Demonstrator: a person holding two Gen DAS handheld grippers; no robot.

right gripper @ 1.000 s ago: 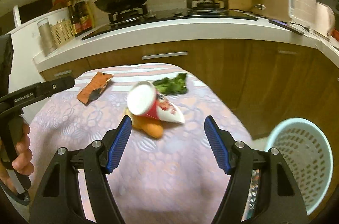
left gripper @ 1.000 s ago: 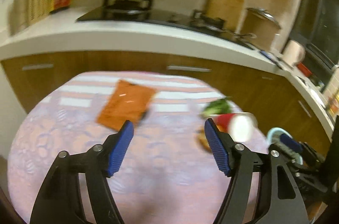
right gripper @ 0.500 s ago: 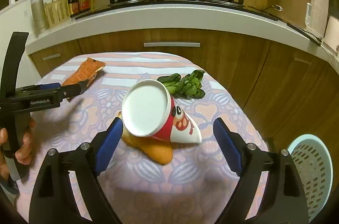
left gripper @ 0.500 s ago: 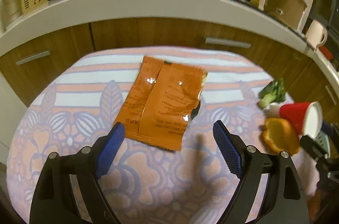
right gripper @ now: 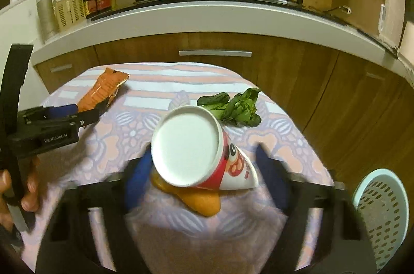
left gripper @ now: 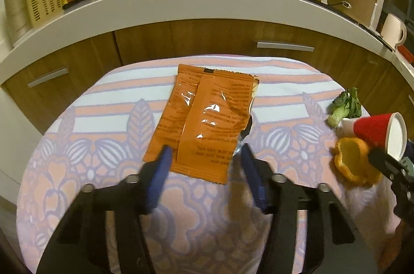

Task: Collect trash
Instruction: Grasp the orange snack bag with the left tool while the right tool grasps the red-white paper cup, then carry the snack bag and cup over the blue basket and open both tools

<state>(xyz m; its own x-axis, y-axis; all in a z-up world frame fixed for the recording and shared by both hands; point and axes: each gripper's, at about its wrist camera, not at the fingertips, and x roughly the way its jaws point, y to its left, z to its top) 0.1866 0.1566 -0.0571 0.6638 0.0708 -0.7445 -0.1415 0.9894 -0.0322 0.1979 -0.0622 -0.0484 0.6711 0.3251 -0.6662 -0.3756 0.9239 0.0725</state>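
An orange snack wrapper [left gripper: 204,123] lies flat on the patterned tablecloth [left gripper: 108,134]. My left gripper [left gripper: 204,157] is open, its blue fingers on either side of the wrapper's near edge. A red and white paper cup [right gripper: 196,149] lies on its side, rim toward me, on an orange peel [right gripper: 199,201]. My right gripper [right gripper: 204,157] is open and straddles the cup. The wrapper also shows in the right wrist view [right gripper: 101,90], the cup [left gripper: 377,131] and peel [left gripper: 354,165] in the left wrist view.
A leafy green vegetable [right gripper: 233,105] lies behind the cup. A light blue perforated basket [right gripper: 383,217] stands on the floor at the right of the table. Wooden cabinets and a white counter [right gripper: 207,12] with stove and wok run behind.
Both grippers have moved forward and down. The left now brackets the wrapper's near edge and has narrowed a little. The right now brackets the cup.
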